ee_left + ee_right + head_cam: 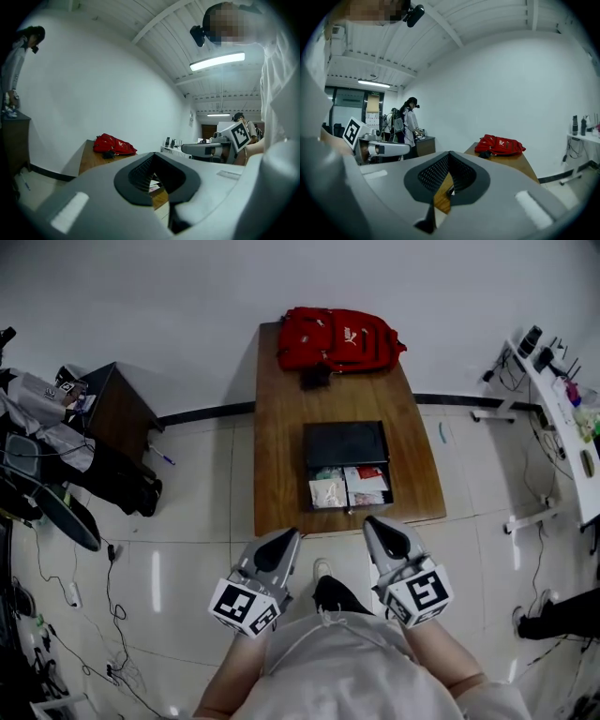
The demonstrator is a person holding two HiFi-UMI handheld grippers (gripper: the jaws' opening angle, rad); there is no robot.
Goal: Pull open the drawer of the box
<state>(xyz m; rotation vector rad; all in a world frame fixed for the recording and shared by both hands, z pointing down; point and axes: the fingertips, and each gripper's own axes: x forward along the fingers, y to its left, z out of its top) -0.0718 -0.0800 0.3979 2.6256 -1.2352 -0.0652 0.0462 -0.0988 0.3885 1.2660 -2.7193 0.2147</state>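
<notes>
Looks essentially done. Can see the drawer (pixel 349 488) pulled out of the near side of the black box (pixel 345 444), with its compartments exposed and pale and red packets inside. Placing the box mid-length on the table (pixel 281 456), right of centre, with the drawer front close to the table's near edge. Also noting a red backpack (pixel 337 337) at the far end, well apart from the box. Finding the left gripper (pixel 286 538) and right gripper (pixel 373 521) both off the table, just past its near edge and close to the person's body, tips pointing toward the drawer but touching nothing. Reading the left jaws as pressed together with nothing between them, and the same on the right: closed tip to tip, empty. Cannot tell from overhead whether full travel is reached. If more is wanted, would need a fresh grip on the drawer front. Otherwise, nothing left to do.
</notes>
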